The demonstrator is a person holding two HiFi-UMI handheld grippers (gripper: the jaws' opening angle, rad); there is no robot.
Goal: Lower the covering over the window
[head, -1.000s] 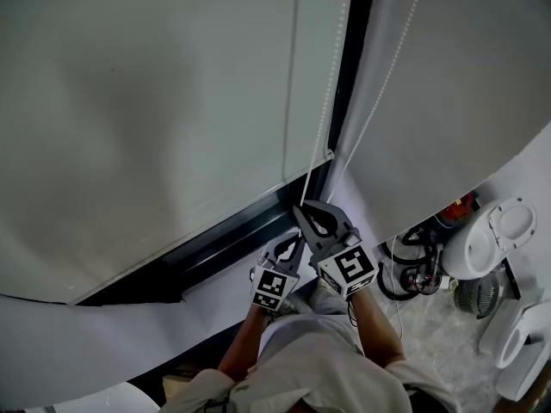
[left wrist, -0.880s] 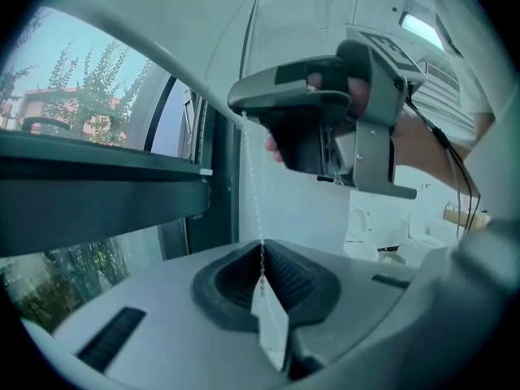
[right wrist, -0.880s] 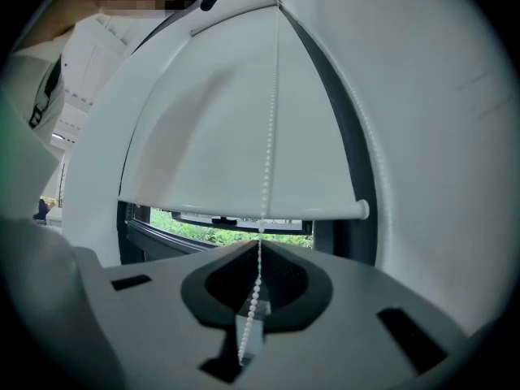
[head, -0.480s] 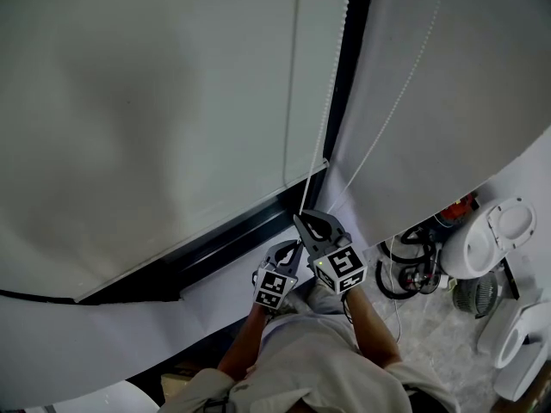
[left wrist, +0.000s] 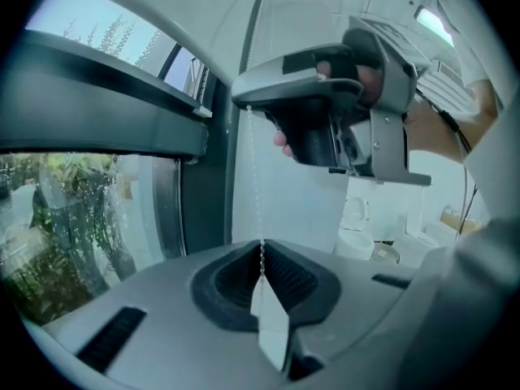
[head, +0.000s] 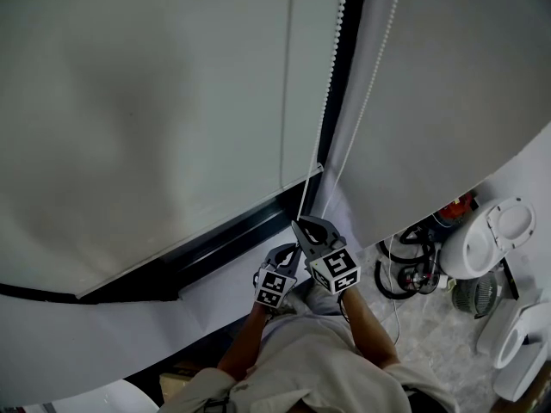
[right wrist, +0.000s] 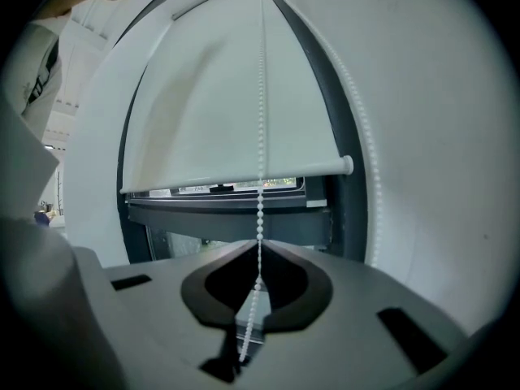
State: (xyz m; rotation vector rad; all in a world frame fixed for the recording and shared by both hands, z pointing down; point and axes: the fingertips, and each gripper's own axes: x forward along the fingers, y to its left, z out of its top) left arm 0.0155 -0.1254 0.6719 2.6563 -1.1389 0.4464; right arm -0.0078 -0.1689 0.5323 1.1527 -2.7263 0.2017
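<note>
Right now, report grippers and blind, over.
Both shut: left gripper and right gripper on the bead chain, right above left. Blind partway down, glass showing below bottom rail. Nothing seen blocking.

coiled black hoses lie on the pale floor beside a white toilet.

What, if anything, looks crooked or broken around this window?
Nothing stands out. The blind hangs smooth, its bottom bar roughly level, and the left gripper and right gripper each pinch the bead chain.
</note>
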